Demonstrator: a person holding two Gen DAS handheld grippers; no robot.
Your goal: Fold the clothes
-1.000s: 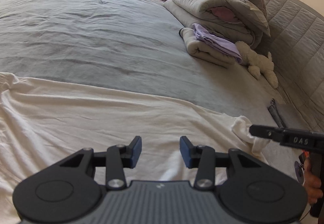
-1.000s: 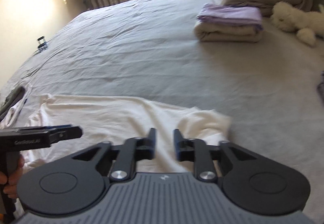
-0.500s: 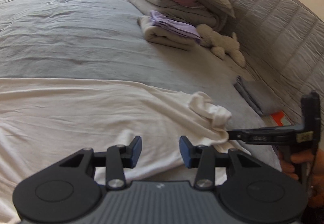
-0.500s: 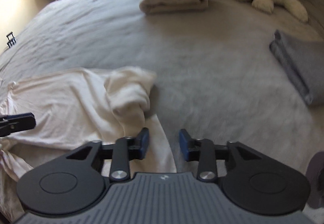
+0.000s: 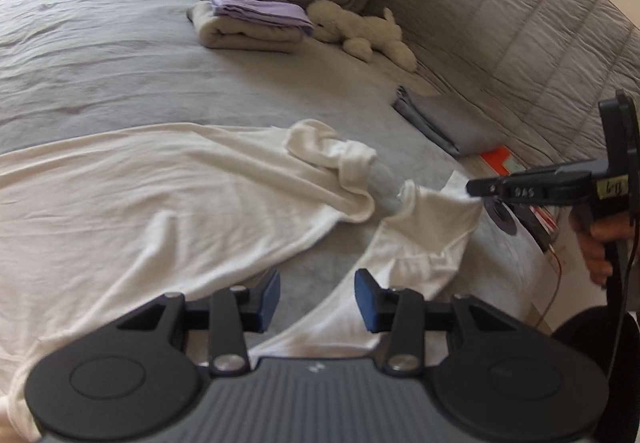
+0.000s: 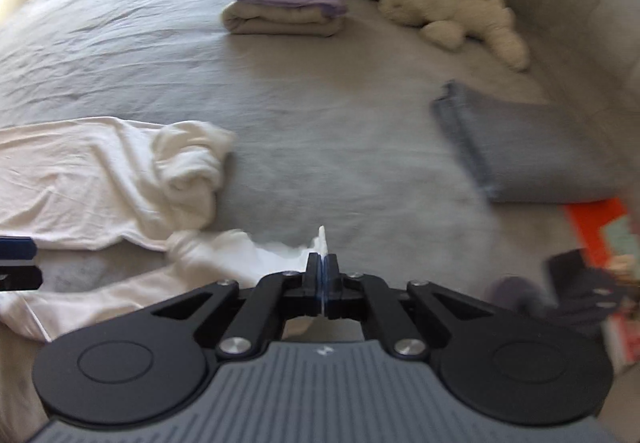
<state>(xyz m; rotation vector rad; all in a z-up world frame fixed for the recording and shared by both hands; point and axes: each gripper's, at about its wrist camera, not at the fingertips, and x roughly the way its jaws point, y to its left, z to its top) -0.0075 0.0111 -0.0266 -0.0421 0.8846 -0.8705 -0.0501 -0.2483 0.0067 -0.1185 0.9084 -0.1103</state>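
Your white shirt (image 5: 160, 199) lies spread over the left half of the left wrist frame on the grey bed (image 5: 120, 75), w/ a bunched sleeve (image 5: 340, 163) at centre. Your right gripper (image 6: 322, 271) has just been closing and now pinches the shirt's edge, pads pressed together on cloth. Your left gripper (image 5: 316, 299) stands partly spread above the shirt, nothing between its pads. Folded laundry stack (image 5: 248, 23) and plush toy (image 5: 364, 31) sit upper centre; a folded grey cloth (image 6: 532, 151) lies at right in the right wrist frame.

White garment (image 5: 140, 203) lies spread on the bed, one sleeve bunched, another lifted.
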